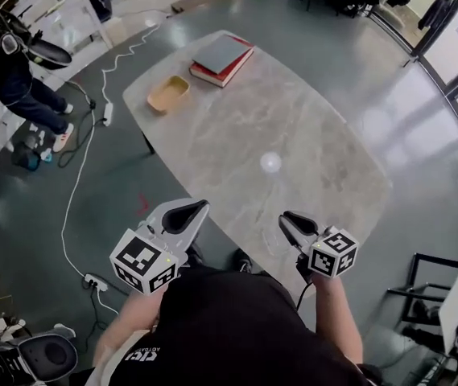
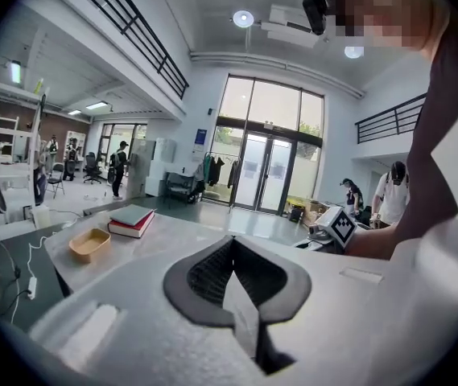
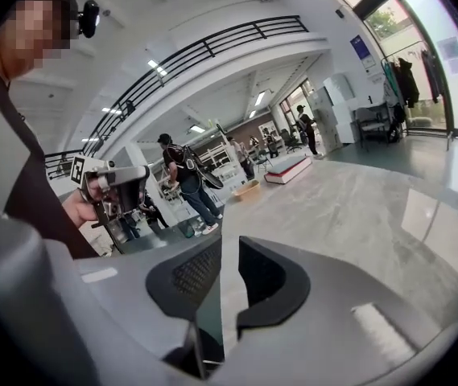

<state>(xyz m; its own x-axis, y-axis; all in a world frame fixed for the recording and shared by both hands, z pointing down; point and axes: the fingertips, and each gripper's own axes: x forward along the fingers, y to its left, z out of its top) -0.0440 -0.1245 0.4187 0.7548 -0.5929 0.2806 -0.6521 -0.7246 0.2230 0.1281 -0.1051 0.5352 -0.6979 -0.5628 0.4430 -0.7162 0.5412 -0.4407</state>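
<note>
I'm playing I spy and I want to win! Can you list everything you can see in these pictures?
table: one, grey marble, middle of the room
books: two, grey on top of red, stacked at the table's far end
tray: one, tan, empty, on the table beside the books
cable: one, white, along the floor left of the table
power strip: one, white, on the floor, lower left
bystander: one, dark clothes, standing far left
left gripper: one, white with black pads, jaws shut, empty, above the floor by the table's near edge
right gripper: one, same colours, jaws a narrow gap apart, empty, over the table's near edge
</note>
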